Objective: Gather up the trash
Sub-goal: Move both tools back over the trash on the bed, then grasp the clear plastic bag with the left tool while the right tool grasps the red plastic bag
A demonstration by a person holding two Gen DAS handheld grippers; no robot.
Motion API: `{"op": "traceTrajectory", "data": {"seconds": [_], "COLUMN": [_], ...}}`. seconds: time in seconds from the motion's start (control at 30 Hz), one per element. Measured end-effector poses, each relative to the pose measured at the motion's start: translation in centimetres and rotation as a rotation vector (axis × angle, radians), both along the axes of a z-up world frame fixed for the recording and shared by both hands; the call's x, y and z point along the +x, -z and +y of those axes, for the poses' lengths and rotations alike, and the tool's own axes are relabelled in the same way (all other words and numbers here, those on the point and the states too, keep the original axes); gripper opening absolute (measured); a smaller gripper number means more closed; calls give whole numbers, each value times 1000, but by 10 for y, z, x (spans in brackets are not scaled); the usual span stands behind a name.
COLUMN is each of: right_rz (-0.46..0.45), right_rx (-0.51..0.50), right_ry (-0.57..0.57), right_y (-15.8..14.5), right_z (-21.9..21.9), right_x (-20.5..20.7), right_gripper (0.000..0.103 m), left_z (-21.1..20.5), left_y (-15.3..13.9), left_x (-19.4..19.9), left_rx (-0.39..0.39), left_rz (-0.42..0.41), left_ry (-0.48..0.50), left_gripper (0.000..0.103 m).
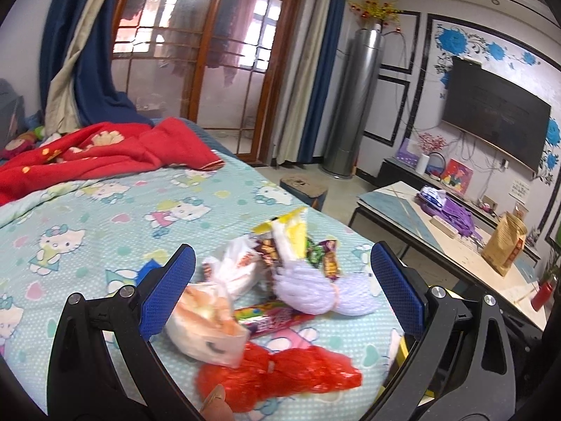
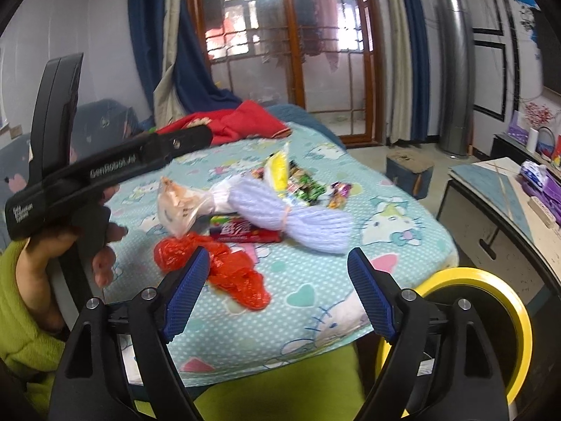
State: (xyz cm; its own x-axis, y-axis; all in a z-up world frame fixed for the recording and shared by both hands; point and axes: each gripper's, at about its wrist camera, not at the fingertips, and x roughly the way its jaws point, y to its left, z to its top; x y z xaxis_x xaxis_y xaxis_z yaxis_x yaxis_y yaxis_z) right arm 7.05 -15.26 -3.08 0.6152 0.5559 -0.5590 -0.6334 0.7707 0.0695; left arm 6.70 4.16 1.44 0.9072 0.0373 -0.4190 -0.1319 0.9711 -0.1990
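Note:
A heap of trash lies on the Hello Kitty bedsheet (image 1: 87, 224): a red plastic bag (image 1: 280, 375), a pale orange-printed bag (image 1: 207, 326), a red candy wrapper (image 1: 273, 315), a lilac foam net (image 1: 315, 291), a yellow-white packet (image 1: 291, 235) and small colourful wrappers (image 1: 329, 256). My left gripper (image 1: 280, 280) is open and empty above the heap, with the pale bag near its left finger. My right gripper (image 2: 277, 287) is open and empty near the bed's edge, its left finger over the red bag (image 2: 228, 270). The left gripper's body (image 2: 105, 172) shows in the right wrist view.
A red blanket (image 1: 87, 154) lies at the bed's far end. A yellow-rimmed bin (image 2: 491, 315) stands beside the bed at lower right. A low table (image 1: 420, 221) with a purple bag and a brown paper bag stands to the right, below a wall TV (image 1: 494, 112).

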Motion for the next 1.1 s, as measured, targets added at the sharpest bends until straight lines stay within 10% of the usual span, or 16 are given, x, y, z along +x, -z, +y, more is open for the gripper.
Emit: {"op": "traceTrajectory", "data": {"seconds": [0.87, 1.1], "right_rz": [176, 219], "right_rx": [-157, -153], "right_ry": [-158, -168], "right_y": [60, 70], "right_z": [79, 76], "right_x": [25, 26], "right_gripper": [78, 51], "left_z": [67, 67], "left_y": [52, 57], "left_x": [11, 13], "left_rx": [-193, -209], "left_rz": [200, 220], "left_ry": [-38, -44], "left_gripper": [92, 76]}}
